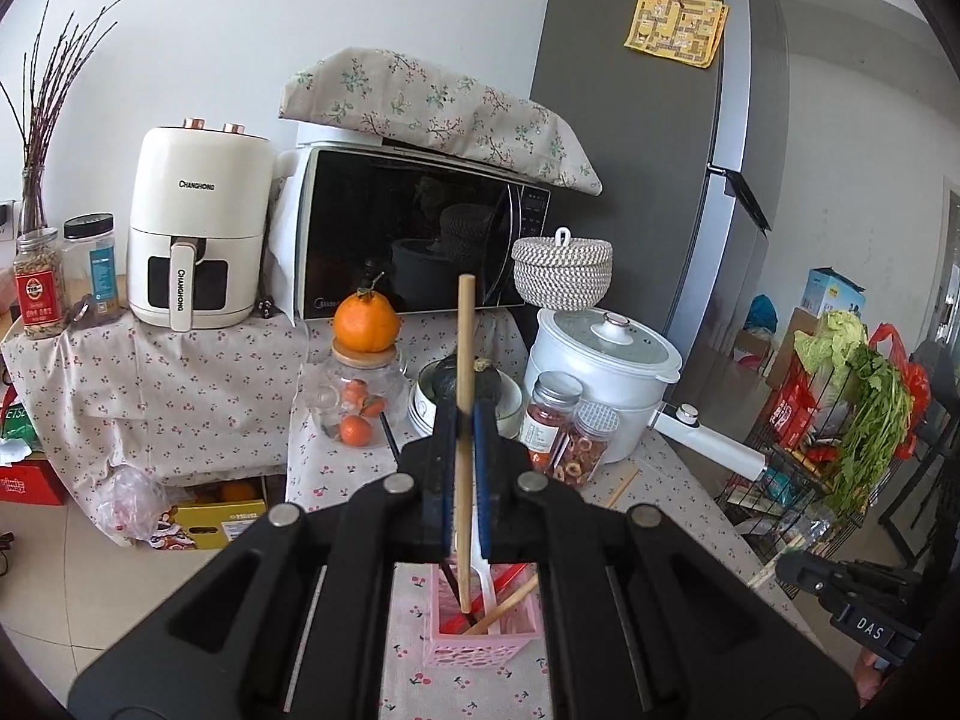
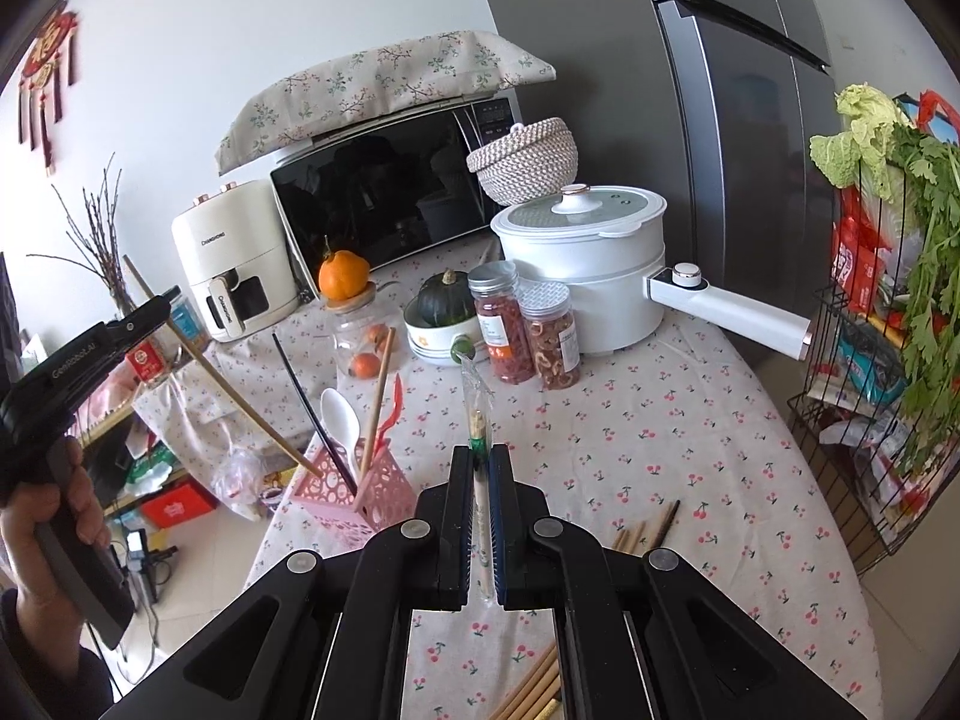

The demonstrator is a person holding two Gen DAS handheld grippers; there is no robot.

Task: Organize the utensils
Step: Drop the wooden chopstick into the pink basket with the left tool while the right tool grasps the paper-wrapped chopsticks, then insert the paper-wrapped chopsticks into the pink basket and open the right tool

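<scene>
The left gripper (image 1: 463, 420) clamps a bamboo chopstick (image 1: 464, 360), tip in the pink holder (image 1: 480, 648) at 6 o'clock. The right gripper (image 2: 480, 462) clamps a wrapped utensil (image 2: 477, 396) above the table (image 2: 660, 420).

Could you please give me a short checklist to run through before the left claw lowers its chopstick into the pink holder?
1. Left claw shut on the wooden chopstick: ok.
2. Chopstick's lower tip over the pink holder opening: ok.
3. Free room in the holder beside the white spoon: cannot tell.
4. Right claw clear of the holder: ok.
5. Right claw's wrapped utensil held firmly: ok.
</scene>
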